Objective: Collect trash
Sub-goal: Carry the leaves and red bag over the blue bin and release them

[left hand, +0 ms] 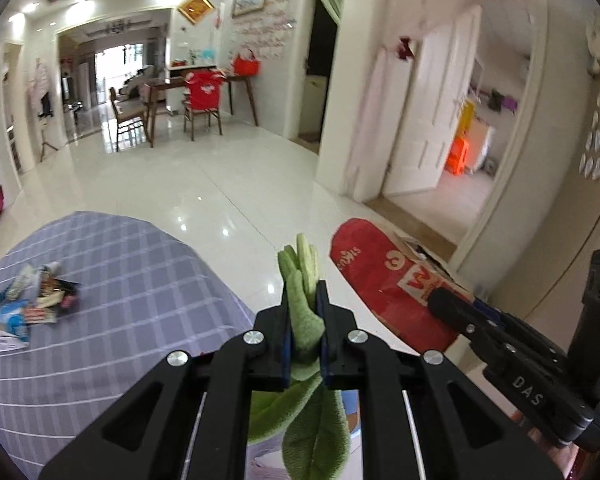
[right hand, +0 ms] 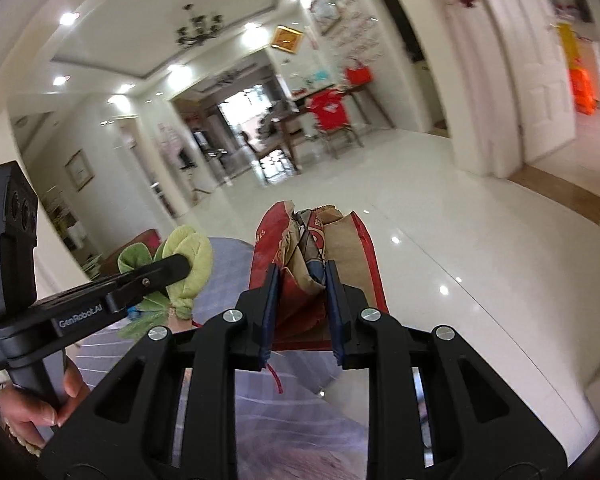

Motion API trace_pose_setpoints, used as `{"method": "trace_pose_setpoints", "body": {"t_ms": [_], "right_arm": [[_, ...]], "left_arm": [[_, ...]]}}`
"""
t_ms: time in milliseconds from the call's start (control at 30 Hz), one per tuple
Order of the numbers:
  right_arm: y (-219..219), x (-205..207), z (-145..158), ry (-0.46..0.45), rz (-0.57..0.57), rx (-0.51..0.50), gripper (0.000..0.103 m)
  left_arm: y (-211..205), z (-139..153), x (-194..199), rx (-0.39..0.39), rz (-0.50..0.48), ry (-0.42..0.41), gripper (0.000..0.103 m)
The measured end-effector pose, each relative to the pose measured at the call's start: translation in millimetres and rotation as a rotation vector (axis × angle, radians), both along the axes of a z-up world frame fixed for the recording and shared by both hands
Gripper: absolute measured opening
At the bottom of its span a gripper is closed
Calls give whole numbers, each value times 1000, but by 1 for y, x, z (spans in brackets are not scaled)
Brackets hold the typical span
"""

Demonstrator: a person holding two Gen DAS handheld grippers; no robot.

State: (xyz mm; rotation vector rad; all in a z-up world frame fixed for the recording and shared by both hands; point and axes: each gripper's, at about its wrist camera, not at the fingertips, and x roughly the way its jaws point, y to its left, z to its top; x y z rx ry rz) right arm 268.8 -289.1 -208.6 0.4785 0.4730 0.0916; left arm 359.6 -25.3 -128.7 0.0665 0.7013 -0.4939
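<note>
A green cloth (left hand: 306, 320) is being pinched between the pressed-together jaws of the left gripper (left hand: 305, 300), with folded ends of the cloth sticking out past the fingertips and more of it hanging down behind them. A red and brown paper bag (right hand: 320, 264) is being clamped by the right gripper (right hand: 302, 280), its crumpled top rising beyond the fingers. Both grippers are being held over the near edge of the worktop (left hand: 132, 280), which is being covered by a grey checked cloth. Toward the far left side of the worktop, a small heap of wrappers (left hand: 32, 300) is lying, well apart from the left gripper. The handle of the left gripper is being gripped by a hand (right hand: 40, 404). Beyond the worktop, a glossy white tiled floor (left hand: 228, 184) is being shown.
</note>
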Motion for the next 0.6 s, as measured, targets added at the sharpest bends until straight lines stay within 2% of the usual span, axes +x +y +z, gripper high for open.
{"method": "trace_pose_setpoints", "body": {"t_ms": [100, 167, 200, 233, 267, 333, 400, 600], "right_arm": [[-20, -3, -24, 40, -34, 40, 24], [-33, 0, -44, 71, -67, 60, 28], [-39, 4, -55, 106, -80, 65, 35], [-47, 11, -73, 172, -91, 89, 65], [-52, 15, -85, 209, -88, 113, 75], [-62, 15, -111, 270, -98, 137, 75], [-69, 9, -123, 290, -107, 147, 75], [-73, -12, -117, 258, -141, 140, 75]], "left_arm": [[-26, -23, 8, 9, -19, 43, 10], [-37, -37, 12, 25, -21, 63, 10], [-43, -45, 15, 36, -23, 76, 10], [-48, -52, 17, 46, -29, 90, 10], [-54, -58, 18, 60, -33, 100, 10], [-66, -72, 20, 84, -44, 126, 10], [-75, -83, 20, 98, -58, 140, 10], [-95, -106, 23, 128, -75, 184, 10]]}}
